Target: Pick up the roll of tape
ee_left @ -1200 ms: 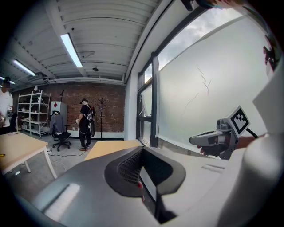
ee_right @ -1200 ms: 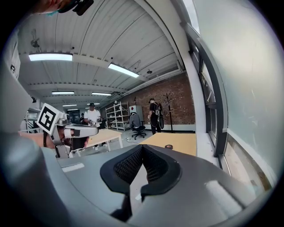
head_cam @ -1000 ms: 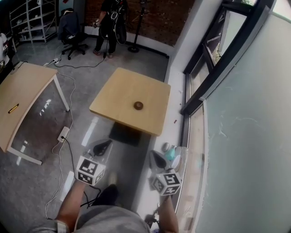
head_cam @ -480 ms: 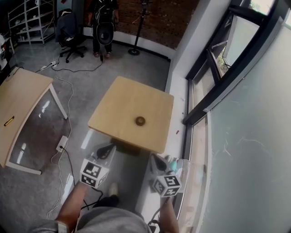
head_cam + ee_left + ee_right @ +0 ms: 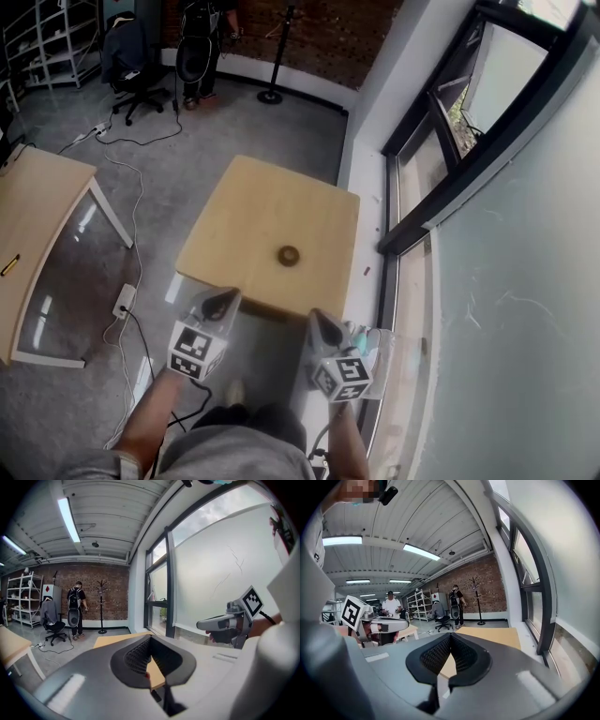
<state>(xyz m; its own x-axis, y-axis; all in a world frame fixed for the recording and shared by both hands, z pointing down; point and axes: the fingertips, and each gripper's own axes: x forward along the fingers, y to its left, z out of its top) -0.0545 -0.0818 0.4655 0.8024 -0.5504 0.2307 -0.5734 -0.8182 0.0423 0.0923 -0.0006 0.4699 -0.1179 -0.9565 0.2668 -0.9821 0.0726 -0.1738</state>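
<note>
Tape roll (image 5: 288,255) lies flat on the light wood tabletop (image 5: 253,202), right of centre and closer to the near edge in the head view. Both grippers are held side by side on the near side of the tabletop, over the grey floor (image 5: 187,159). The left gripper (image 5: 225,298) has its tip at the near edge, left of the roll. The right gripper (image 5: 317,319) has its tip at the near edge by the right corner, and the roll sits ahead of and between them. Neither touches the roll; both are apart from it. Left gripper view: jaws closed, tips meeting, nothing between them, and a strip of tabletop shows through the gap behind the tips. Right gripper view: same picture, jaws closed tip to tip and empty, tabletop ahead. Each gripper carries its marker cube (image 5: 194,350), and each shows at the edge of the other's view. Around the scene, a second table (image 5: 42,202) stands well to the left and a power strip (image 5: 123,300) with its cable lies on the floor beside it. The window frame (image 5: 441,159) runs along the right. At the far brick wall (image 5: 328,37) are a standing person (image 5: 199,37), an office chair (image 5: 127,56), a coat stand (image 5: 278,52) and shelving (image 5: 42,33).
</note>
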